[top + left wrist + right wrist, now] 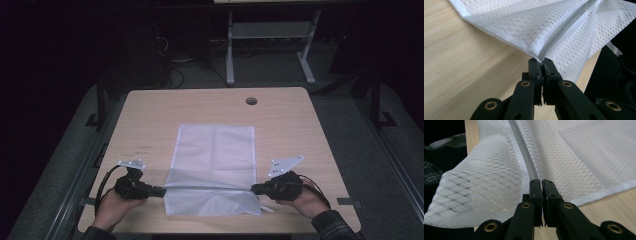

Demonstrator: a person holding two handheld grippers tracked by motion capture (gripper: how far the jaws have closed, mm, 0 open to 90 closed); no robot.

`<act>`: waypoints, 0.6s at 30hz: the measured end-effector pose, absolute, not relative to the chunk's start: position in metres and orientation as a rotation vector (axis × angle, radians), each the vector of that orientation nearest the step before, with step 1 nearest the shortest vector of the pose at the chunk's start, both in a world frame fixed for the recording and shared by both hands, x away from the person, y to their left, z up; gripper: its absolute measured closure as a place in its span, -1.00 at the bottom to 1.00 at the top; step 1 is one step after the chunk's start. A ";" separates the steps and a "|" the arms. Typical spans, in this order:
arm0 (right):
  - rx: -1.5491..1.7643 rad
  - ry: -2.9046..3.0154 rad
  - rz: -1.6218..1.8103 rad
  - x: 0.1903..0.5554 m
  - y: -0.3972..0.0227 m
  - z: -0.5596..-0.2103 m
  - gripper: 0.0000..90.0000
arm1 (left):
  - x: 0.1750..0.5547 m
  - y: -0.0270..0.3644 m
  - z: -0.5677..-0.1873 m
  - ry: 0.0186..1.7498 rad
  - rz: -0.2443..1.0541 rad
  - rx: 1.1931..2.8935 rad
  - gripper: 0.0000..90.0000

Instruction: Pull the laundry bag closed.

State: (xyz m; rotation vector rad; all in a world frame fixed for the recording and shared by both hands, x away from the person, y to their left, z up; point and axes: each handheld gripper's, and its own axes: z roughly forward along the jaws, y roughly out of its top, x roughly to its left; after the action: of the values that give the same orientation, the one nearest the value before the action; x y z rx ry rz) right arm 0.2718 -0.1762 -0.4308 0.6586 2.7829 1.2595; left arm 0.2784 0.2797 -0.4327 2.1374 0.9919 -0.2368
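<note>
A white mesh bag (214,165) with a grey zipper (210,187) lies on the wooden table (290,120), its near part lifted along the zipper line. My left gripper (162,190) is shut on the zipper's left end (541,56), where the mesh bag (524,27) rises off the wood. At the other side, my right gripper (254,189) is shut on the zipper's right end (535,176), with the mesh bag (584,155) spread beyond it. The zipper (522,147) runs taut between the two grippers. A hand holds each gripper at the table's near edge.
A round cable hole (251,101) sits near the table's far edge. Bare wood (145,120) surrounds the bag on the left, right and far sides. Beyond the table stands a grey metal frame (270,45) on a dark floor.
</note>
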 end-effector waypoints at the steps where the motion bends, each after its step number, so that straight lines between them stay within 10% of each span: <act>1: 0.652 2.794 1.257 0.272 -0.176 -0.431 0.93 | 0.278 0.281 -0.433 0.993 -0.240 2.138 0.93; 18: 0.612 2.809 1.274 0.272 -0.180 -0.428 0.94 | 0.279 0.281 -0.433 1.006 -0.233 2.132 0.94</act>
State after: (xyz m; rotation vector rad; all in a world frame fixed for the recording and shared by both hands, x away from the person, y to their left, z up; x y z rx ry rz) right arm 0.2725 -0.1800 -0.4284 0.6117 2.8094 1.2739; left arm 0.2786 0.2813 -0.4333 2.1324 1.0063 -0.2333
